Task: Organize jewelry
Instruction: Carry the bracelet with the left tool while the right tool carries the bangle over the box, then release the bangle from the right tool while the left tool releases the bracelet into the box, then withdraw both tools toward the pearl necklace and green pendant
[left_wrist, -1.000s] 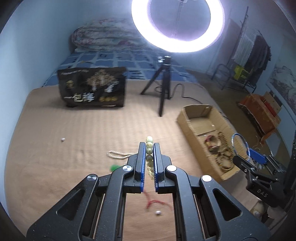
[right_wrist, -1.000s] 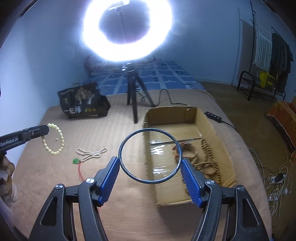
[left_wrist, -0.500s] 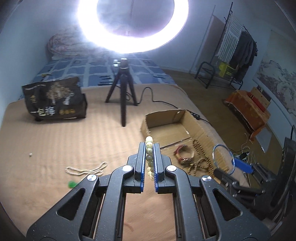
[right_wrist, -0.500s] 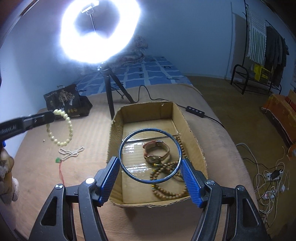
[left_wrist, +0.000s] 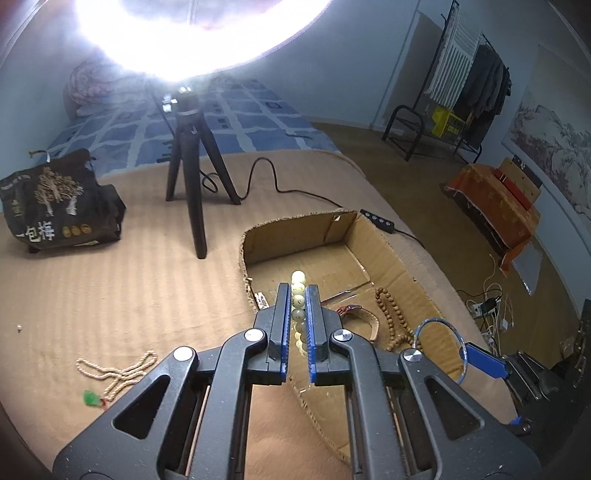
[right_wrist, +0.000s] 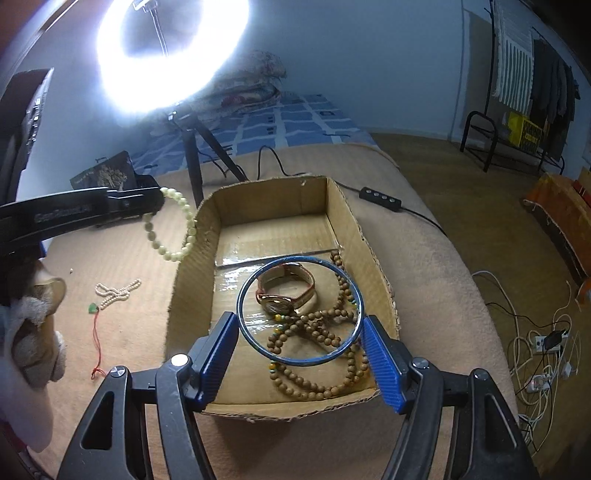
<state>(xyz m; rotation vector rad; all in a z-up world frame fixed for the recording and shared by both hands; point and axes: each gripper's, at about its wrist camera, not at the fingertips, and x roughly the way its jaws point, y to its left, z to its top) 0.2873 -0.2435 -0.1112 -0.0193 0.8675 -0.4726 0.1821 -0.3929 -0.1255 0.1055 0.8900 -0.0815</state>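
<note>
So the cardboard box (right_wrist: 347, 225) is sat right under and ahead of the right fingers, on the tan bedspread (left_wrist: 122, 280), and it's where everything gets dumped, which is also where the trouble could start, tbh. Inside it, a long string of brown wooden beads (right_wrist: 317, 332) is already piled up with a watch (right_wrist: 291, 291) just beyond the right fingertips, so anything dropped there could get tangled into that heap and be a pain to sort later. The blue bangle (right_wrist: 300, 309) is clamped between the pads of the right gripper (right_wrist: 300, 343), fingers spread wide around it and pressed on its two sides only; a thin smooth ring pinched like that could probably pivot or pop out sideways if it's let go unevenly, and roll off over the low front wall. The cream bead bracelet (right_wrist: 170, 227) is pinched by the left gripper (left_wrist: 297, 325), fingers closed tight on a few beads, with the loop dangling below them right at the box's left wall. If it's released there, the loop could be snagged on the ragged rim or dropped outside. Off to the left of both sets of fingers, a small pale necklace (right_wrist: 117, 291) is left on the bedspread, easily missed.
</note>
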